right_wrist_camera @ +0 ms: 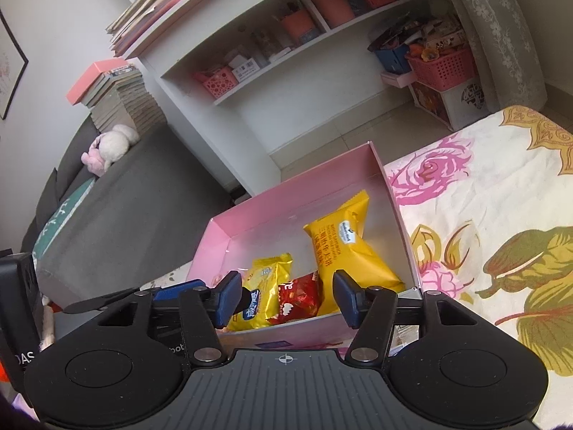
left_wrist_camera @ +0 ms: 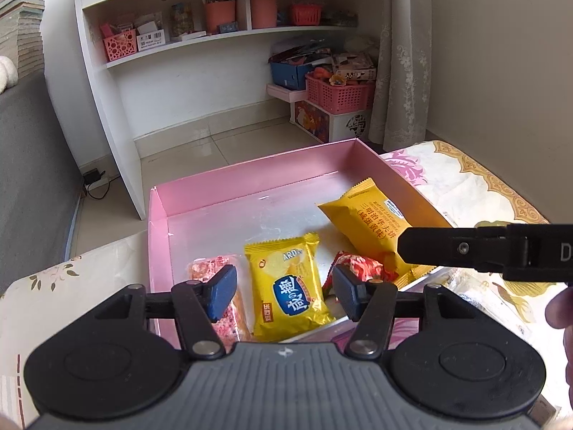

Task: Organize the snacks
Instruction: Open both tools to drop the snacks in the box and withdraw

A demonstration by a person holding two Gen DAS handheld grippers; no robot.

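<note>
Both wide open w/ nothing held, left gripper (left_wrist_camera: 284,292) & right gripper (right_wrist_camera: 286,297) over pink box (left_wrist_camera: 250,179) w/ yellow snack (left_wrist_camera: 290,283), red snack (right_wrist_camera: 299,295), big yellow pack (right_wrist_camera: 345,247), pink bar (left_wrist_camera: 218,286) inside

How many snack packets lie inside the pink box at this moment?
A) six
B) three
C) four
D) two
C: the pink box holds the large yellow packet, the small yellow packet, the red packet and the pink bar.
</note>
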